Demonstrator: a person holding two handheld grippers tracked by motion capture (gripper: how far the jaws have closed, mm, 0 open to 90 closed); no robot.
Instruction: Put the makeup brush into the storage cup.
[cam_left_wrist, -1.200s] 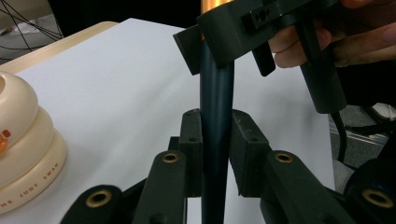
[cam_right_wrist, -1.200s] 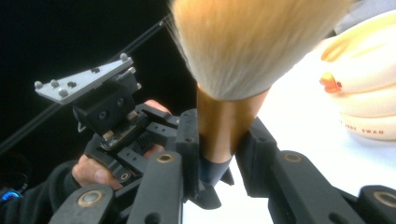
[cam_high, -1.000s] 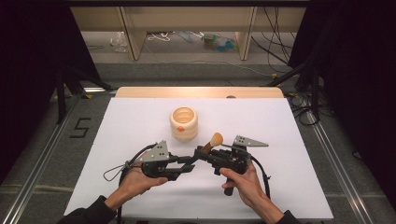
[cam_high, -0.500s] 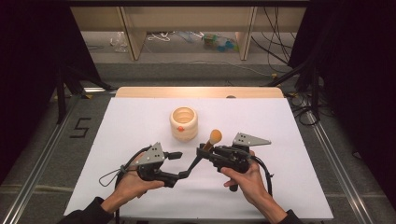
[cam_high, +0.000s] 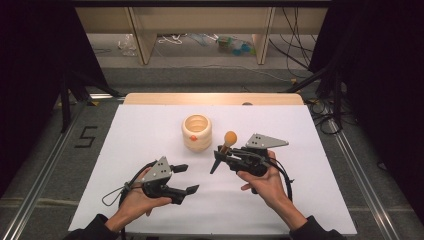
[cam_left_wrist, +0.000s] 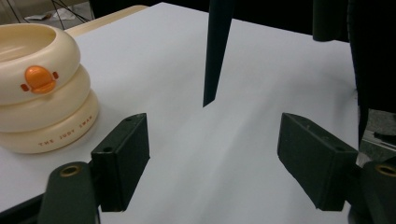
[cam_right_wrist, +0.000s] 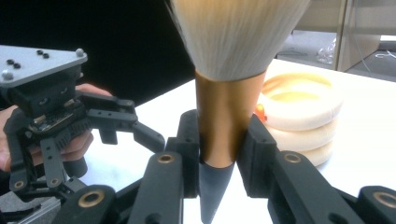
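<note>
The right tool (cam_high: 223, 156) is pinching a brush (cam_high: 225, 148) by its copper ferrule, pale bristles up, dark pointed handle angling down toward the table (cam_high: 150, 130). From the right tool's own camera the jaws sit on the tapered copper part, just above where the black handle begins. That taper is the worry: if the squeeze eases, I'd say the brush could slide down through the jaws and drop point-first onto the white surface.

The left tool (cam_high: 184, 178) hangs low over the table, jaws spread wide, nothing between them. In its view the handle tip hovers ahead of the open jaws, clear of the table.

Just beyond the brush stands the cup (cam_high: 196, 132), a cream ringed holder with a little orange duck mark. It looks light. If the brush goes in at this tilt, the handle might catch the rim and tip or shove the cup. The left tool, swinging in close, could also knock the handle sideways.
</note>
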